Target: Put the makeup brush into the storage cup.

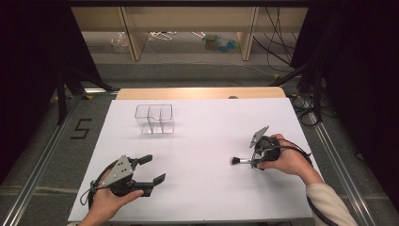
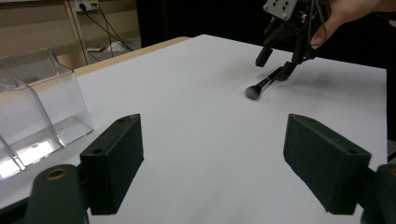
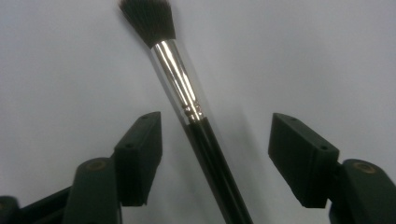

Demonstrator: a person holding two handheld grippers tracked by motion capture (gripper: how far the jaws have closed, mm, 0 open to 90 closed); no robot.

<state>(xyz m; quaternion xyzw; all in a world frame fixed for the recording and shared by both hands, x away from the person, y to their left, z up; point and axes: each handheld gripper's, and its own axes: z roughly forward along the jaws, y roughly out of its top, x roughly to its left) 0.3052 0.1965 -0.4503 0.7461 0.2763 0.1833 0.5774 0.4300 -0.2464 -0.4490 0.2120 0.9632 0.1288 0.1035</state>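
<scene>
half brush [image 3: 187, 98] handle cut off btm.

The high view looks down on the whole white table [image 1: 207, 188], while the right gripper view sits very near the brush [image 3: 182, 88], which the left gripper view shares from farther off.

Grey floor [image 1: 42, 141], wooden shelving [image 1: 188, 28] behind, black curtains [image 1: 28, 70] flanking.
</scene>
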